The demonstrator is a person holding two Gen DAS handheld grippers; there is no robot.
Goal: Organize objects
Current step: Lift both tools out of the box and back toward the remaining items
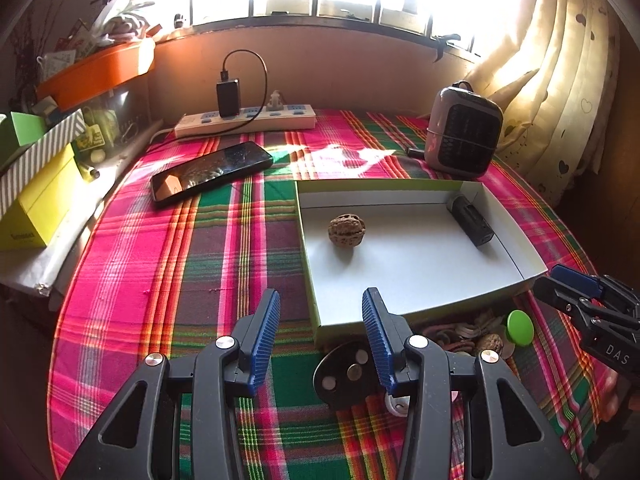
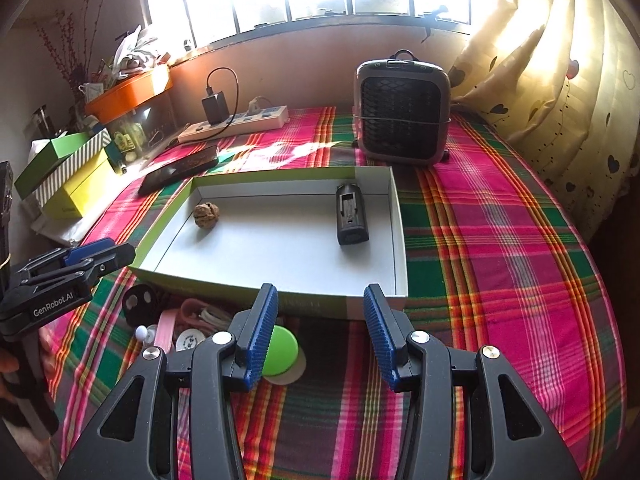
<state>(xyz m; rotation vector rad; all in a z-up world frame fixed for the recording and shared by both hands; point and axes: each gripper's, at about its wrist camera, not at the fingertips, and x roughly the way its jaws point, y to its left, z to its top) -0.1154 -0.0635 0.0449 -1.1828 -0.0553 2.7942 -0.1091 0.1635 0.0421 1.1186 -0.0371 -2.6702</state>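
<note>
White cardboard tray (image 2: 398, 240), walnut (image 2: 206, 214) inside, black battery (image 2: 351, 220) inside

A shallow box (image 2: 394, 216) sits mid-table, holding a walnut (image 2: 206, 213) at its left and a battery pack (image 2: 351, 220) at its right. Behind the box stand a small heater (image 2: 402, 114) and a power strip (image 2: 236, 122); a phone (image 2: 178, 170) lies behind its left corner. Small items, including a round disc (image 2: 282, 350), lie just before its near wall.

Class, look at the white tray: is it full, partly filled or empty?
Partly filled. The white tray holds only a walnut and a black battery-like block; most of its floor is bare.
</note>
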